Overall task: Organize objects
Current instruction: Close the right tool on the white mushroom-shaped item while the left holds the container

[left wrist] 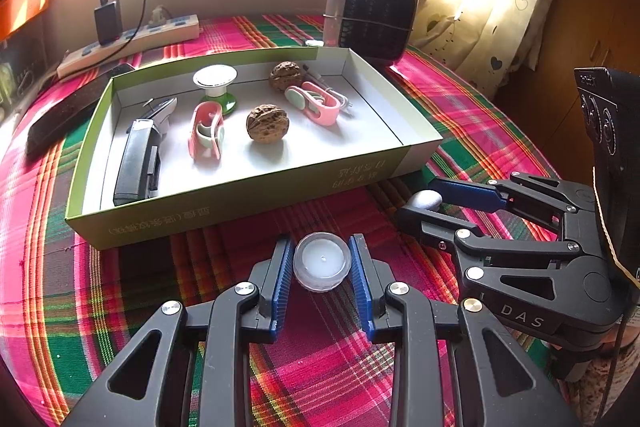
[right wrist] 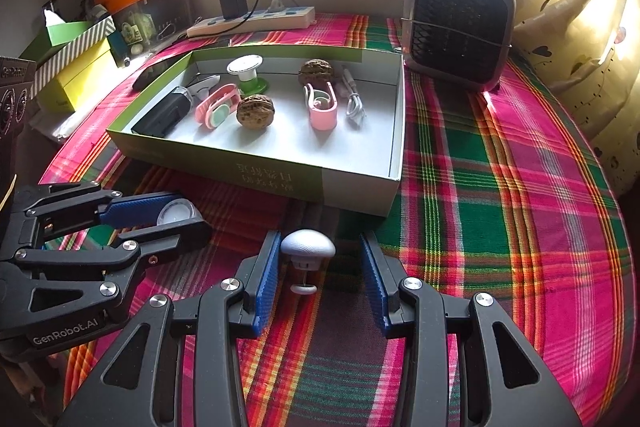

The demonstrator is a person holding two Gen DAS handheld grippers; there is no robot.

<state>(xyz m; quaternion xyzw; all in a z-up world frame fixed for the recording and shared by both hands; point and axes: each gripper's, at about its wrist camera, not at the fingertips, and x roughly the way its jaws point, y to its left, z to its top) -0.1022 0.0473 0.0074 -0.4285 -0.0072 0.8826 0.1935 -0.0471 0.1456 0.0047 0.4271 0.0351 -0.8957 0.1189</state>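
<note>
In front of the box point(left wrist: 248, 195), the left claw point(left wrist: 322, 263) pinches a candle point(left wrist: 322, 261). Right of it, the right claw point(right wrist: 316, 259) gapes wide around a grey knob point(right wrist: 307, 247), left pad touching.

— Any writing you can read?
— "DAS" in pale letters on the black body of the right tool point(left wrist: 418, 205), seen from the left wrist view.
— And the other one?
— "GenRobot.AI" on the body of the left tool point(right wrist: 176, 213), seen from the right wrist view.
— The box point(right wrist: 280, 173)?
— Pale characters printed upside down on its green front wall; I can't make them out.
</note>
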